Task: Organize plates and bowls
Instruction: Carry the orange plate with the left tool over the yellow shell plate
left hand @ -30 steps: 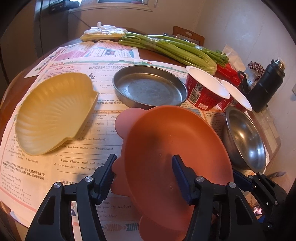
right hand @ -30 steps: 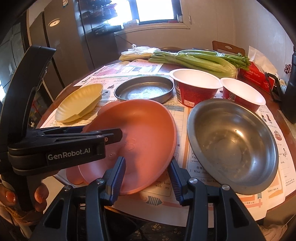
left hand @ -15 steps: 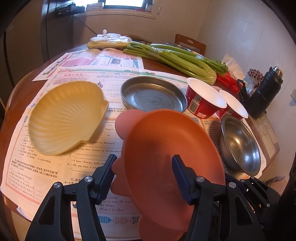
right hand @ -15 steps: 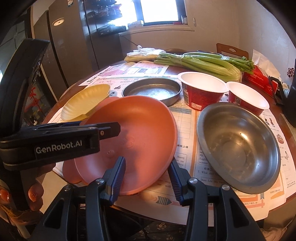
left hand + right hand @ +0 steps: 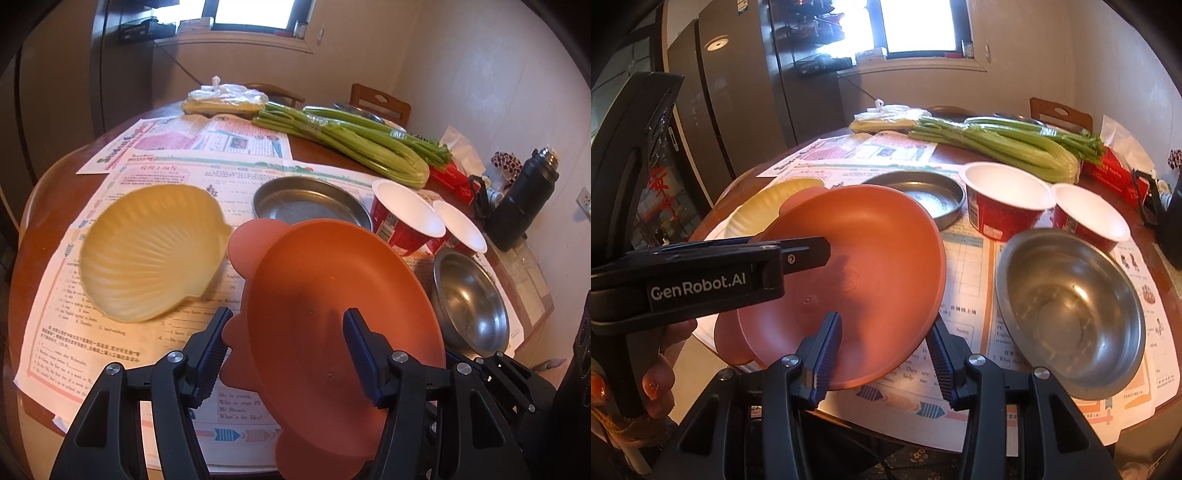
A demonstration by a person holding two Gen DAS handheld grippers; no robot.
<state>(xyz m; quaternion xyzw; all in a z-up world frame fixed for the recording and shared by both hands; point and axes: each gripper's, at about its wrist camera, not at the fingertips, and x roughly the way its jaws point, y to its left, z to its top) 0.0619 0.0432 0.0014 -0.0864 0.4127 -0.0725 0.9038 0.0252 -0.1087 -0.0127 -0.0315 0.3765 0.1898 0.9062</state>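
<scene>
Orange plate (image 5: 332,314), clamped on its rim by your left gripper (image 5: 288,354), had risen tilted off the newspaper beside the yellow shell dish (image 5: 151,251), ready for stacking; your empty right gripper (image 5: 884,354) stayed narrowed.

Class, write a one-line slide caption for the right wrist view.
Orange plate held tilted above the table by the left claw, beside a steel bowl.

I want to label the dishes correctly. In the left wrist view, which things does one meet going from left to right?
yellow shell dish → orange plate → steel bowl → black flask
</scene>
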